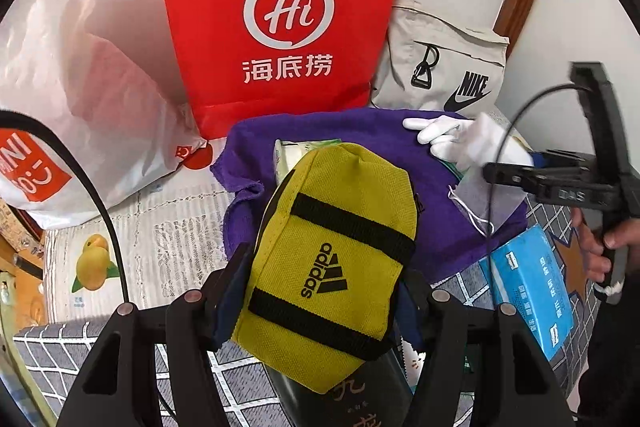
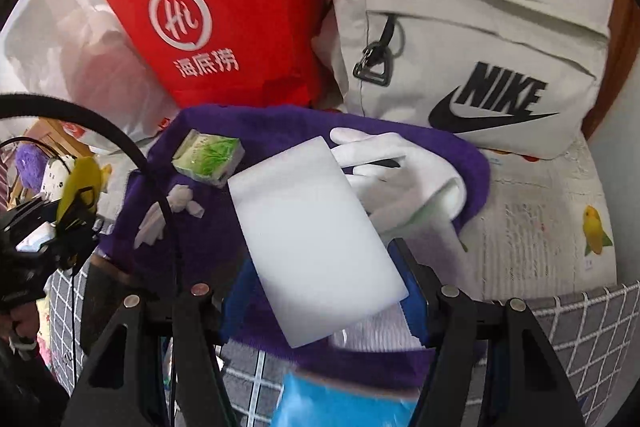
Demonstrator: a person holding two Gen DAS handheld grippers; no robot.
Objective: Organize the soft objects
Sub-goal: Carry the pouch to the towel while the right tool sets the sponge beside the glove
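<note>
A yellow pouch (image 1: 332, 259) with black straps hangs between the blue pads of my left gripper (image 1: 320, 299), which is shut on it. It hovers over a purple towel (image 1: 360, 131) on the bed. In the right wrist view my right gripper (image 2: 326, 291) is shut on a white foam block (image 2: 316, 239), tilted over the same purple towel (image 2: 260, 123). A white glove (image 2: 396, 167), a green tissue pack (image 2: 208, 157) and crumpled white pieces (image 2: 176, 203) lie on the towel. The right gripper (image 1: 500, 175) also shows at the right of the left wrist view, beside the white glove (image 1: 452, 135).
A red paper bag (image 1: 280, 7) and a beige sports bag (image 1: 440, 67) lean on the wall behind the towel. A white plastic bag (image 1: 80, 107) lies at the left. A blue box (image 1: 532, 287) sits on the checked cover near the person's hand (image 1: 596, 251).
</note>
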